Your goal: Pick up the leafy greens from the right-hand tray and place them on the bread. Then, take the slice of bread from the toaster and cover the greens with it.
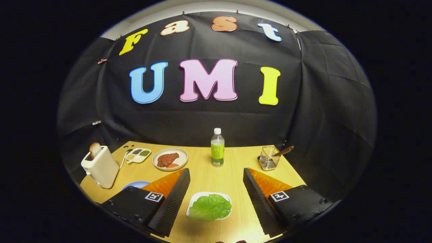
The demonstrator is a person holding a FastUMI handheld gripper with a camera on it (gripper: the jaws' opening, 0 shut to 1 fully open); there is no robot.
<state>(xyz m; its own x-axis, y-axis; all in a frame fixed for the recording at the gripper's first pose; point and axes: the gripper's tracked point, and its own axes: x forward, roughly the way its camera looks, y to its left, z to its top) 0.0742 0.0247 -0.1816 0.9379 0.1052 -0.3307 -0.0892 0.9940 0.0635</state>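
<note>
Leafy greens point(210, 207): one broad, crinkled leaf lying on a small white tray point(194, 199), between the two fingers of the claw point(216, 202) and not touched by either; judged light, soft, easily torn, likely to flop, so best pinched at a raised fold near its edge; claw wide open, holding nothing. Beyond the greens, a green bottle point(217, 147) stands upright on the bench point(233, 168); far left of the greens, the toaster point(100, 166) with a bread slice point(95, 149) upright in its slot; between toaster and greens, a blue plate point(136, 184), mostly hidden; whether bread lies on it cannot be told.
</note>
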